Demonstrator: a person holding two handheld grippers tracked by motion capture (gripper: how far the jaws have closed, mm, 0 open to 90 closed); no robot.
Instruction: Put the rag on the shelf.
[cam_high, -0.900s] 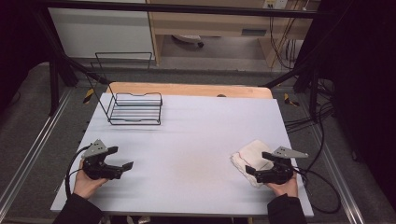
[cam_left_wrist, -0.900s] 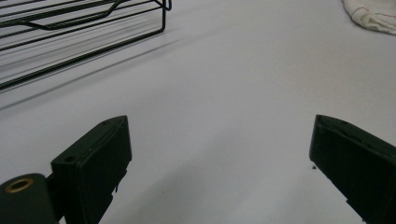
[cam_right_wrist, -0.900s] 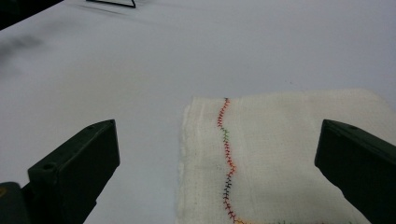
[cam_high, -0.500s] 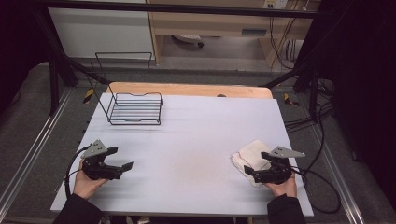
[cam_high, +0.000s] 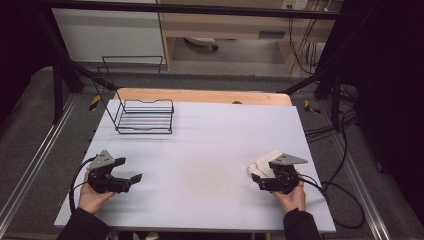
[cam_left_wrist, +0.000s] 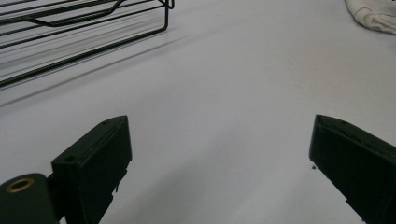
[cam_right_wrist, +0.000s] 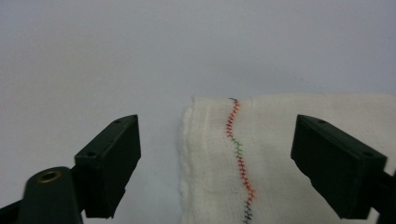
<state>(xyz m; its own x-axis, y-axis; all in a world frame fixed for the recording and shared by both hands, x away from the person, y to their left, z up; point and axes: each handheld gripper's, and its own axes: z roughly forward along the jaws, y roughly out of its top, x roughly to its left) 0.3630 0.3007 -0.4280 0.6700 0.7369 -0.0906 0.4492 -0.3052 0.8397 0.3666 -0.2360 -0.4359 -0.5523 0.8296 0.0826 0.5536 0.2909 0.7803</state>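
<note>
One folded white cotton cloth lies between the open, empty jaws of my right gripper. My left gripper is open, empty. One black wire basket stands apart.

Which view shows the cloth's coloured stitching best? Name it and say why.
The right gripper view: the cloth lies close between the open tongs, so the red and green stitch line reads clearly. The high view shows the cloth as a small pale heap, partly covered. The left gripper view catches a corner.
</note>
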